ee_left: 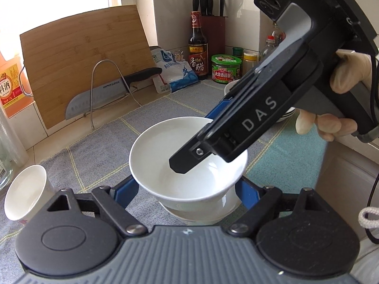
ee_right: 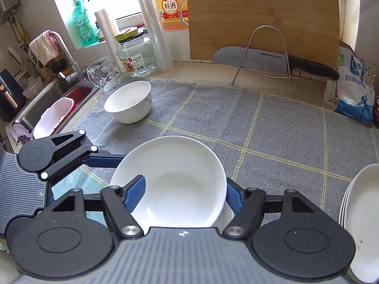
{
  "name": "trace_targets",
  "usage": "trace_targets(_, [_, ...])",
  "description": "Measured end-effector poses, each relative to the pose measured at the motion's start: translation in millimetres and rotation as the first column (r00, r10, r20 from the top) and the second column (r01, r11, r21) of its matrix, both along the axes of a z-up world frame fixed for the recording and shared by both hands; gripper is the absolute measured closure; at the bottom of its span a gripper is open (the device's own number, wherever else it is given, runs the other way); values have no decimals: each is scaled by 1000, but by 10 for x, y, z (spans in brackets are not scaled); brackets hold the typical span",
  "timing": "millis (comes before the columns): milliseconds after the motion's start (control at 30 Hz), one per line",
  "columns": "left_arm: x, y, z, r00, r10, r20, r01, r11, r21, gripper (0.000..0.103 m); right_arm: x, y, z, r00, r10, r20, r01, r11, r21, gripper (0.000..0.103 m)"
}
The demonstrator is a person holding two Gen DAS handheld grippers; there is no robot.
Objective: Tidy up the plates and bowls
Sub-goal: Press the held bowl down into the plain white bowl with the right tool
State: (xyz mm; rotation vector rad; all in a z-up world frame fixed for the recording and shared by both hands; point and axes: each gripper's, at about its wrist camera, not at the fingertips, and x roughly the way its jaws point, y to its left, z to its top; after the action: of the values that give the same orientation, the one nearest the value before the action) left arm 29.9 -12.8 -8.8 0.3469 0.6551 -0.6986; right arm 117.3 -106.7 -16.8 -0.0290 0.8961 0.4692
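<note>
The white bowl (ee_right: 175,179) is held above the grey checked mat (ee_right: 272,127), a smaller white base (ee_left: 201,210) showing just beneath it; the right gripper (ee_right: 183,189) is clamped across its rim, one blue pad (ee_right: 136,193) inside the wall and the other outside, at the narrowest its jaws get; the left gripper (ee_left: 187,189) flanks the bowl's lower part, its jaws partly spread, and whether its pads press cannot be told. The step in hand is judged to be carrying the bowl to a stack or set-down spot; it is best done with the rim kept level, the pinch unchanged until the base is seated, and the support below kept close so the bowl cannot pivot. A second bowl (ee_right: 129,101) rests on the mat near the sink (ee_right: 59,90); stacked plates (ee_right: 362,215) lie at the right edge; either is a likely destination. Both grippers are pitched steeply downward; the right one is gripped by a gloved hand (ee_left: 341,90), reaching in from the upper right.
</note>
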Motion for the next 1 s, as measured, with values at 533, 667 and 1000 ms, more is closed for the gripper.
trace_targets(533, [-30, -81, -117, 999, -17, -39, 18, 1000, 14, 15, -111, -57, -145, 1000, -24, -11, 23, 999, -27, 27])
trace_targets(667, [-15, -95, -131, 999, -16, -46, 17, 1000, 15, 15, -121, -53, -157, 1000, -24, -5, 24, 999, -37, 27])
trace_targets(1000, [10, -96, -156, 998, -13, -54, 14, 1000, 18, 15, -114, -35, -182, 1000, -27, 1, 27, 998, -54, 27])
